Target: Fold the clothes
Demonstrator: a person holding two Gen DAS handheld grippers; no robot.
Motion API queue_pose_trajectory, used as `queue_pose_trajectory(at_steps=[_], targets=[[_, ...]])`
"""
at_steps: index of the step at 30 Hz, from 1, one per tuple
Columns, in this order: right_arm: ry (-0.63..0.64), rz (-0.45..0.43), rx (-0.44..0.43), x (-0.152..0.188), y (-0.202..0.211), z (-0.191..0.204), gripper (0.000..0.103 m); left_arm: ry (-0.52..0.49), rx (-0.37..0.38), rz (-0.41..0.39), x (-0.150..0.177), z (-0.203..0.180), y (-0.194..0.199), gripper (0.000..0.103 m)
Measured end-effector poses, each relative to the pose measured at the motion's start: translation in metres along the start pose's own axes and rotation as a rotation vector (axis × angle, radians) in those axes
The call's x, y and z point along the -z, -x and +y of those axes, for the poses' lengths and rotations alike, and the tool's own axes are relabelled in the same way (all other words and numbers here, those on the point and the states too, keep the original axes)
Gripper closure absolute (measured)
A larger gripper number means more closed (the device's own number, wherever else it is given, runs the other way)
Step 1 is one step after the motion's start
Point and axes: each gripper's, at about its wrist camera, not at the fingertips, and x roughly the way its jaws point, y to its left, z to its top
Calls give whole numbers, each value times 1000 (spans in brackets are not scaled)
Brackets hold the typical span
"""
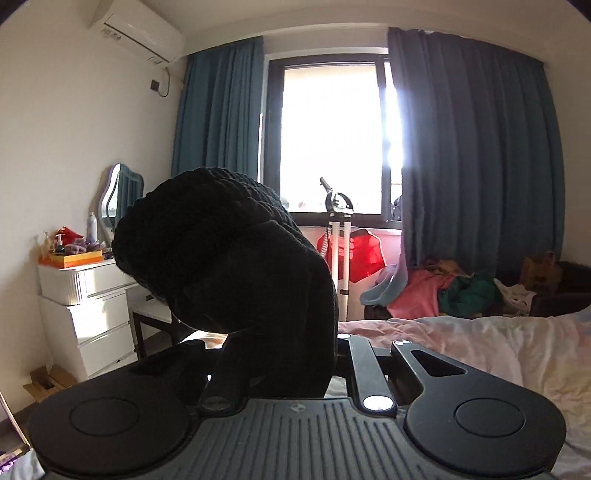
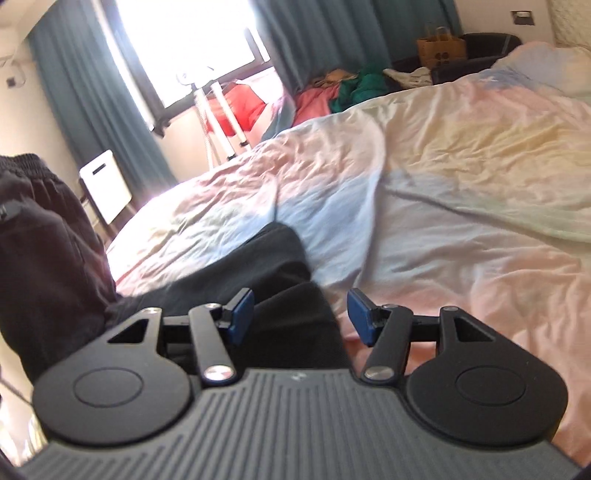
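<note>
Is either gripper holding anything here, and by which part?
The left gripper is shut on the black garment, which bunches up above it; which part it pinches cannot be told. The right gripper is open, holding nothing.

air conditioner (image 1: 138, 31) label: a dark mark at upper left of the left wrist view, too blurred to read
paper bag (image 2: 441, 50) print: dark shapes, upper right of the right wrist view, no legible letters

Each gripper, left (image 1: 280, 354) and right (image 2: 301, 314), has a ribbed grey body, black round discs and silver screws; the right's pads (image 2: 360, 314) are blue.
</note>
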Motion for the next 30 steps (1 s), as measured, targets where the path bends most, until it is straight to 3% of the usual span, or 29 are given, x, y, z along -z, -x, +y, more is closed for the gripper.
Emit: queue_pose_trajectory(at_steps=[5, 10, 12, 15, 16, 18, 19, 20, 22, 24, 26, 30], targets=[[-166, -16, 15, -11, 0, -41, 42, -179, 73, -10, 67, -105, 6, 88], [-207, -14, -37, -9, -2, -48, 42, -465, 211, 153, 147, -175, -10, 85], [-219, 4, -80, -8, -6, -47, 42, -547, 215, 131, 163, -187, -8, 85], [-258, 31, -153, -6, -12, -45, 42, -578, 254, 124, 166, -181, -10, 75], [-280, 42, -182, -5, -14, -46, 42, -596, 288, 143, 164, -178, -11, 67], [-328, 63, -241, -2, -19, -47, 42, -651, 325, 180, 162, -170, -12, 47], [-353, 77, -269, -1, -22, -48, 42, -662, 313, 190, 161, -156, -12, 26], [-379, 94, -297, 1, -25, -48, 42, -658, 311, 201, 161, -126, -16, 11], [-430, 130, -344, 4, -30, -48, 41, -642, 349, 234, 155, -90, -19, 7], [-475, 158, -375, 9, -37, -48, 29, -632, 357, 265, 152, -68, -17, 7], [-522, 184, -406, 15, -44, -47, 28, -601, 332, 274, 150, -40, -16, 7], [-655, 233, -494, 30, -59, -46, 28, -444, 268, 341, 144, 22, -24, 5]])
